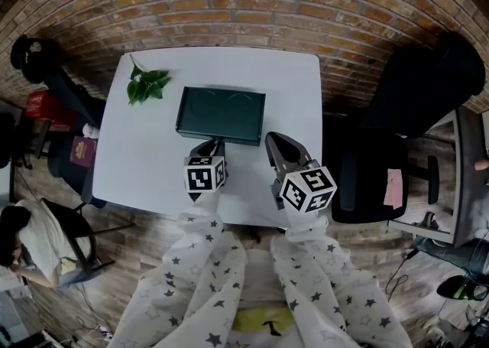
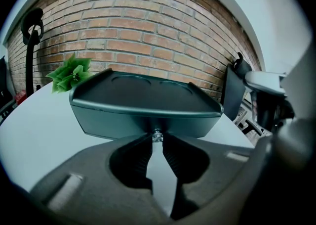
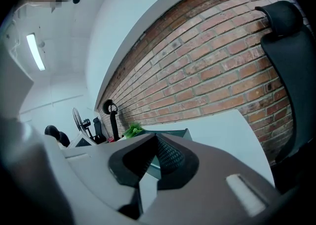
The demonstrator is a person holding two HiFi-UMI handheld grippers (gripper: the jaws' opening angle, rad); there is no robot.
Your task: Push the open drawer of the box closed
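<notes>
A dark green flat box [image 1: 221, 113] lies in the middle of the white table [image 1: 294, 86]. Its drawer front [image 2: 143, 120] faces me and looks flush with the body in both the head view and the left gripper view. A small metal knob [image 2: 157, 135] sticks out of that front. My left gripper [image 2: 157, 139] has its fingertips pinched on the knob, right against the front of the box [image 1: 218, 138]. My right gripper [image 1: 273, 140] hovers just right of the box's near right corner [image 3: 183, 133], tilted upward, its jaws shut on nothing [image 3: 152, 139].
A green leafy sprig [image 1: 147, 85] lies on the table's far left corner. A brick wall runs behind the table. A black office chair [image 1: 382, 178] stands to the right, and a black stand [image 2: 30, 46] at the left.
</notes>
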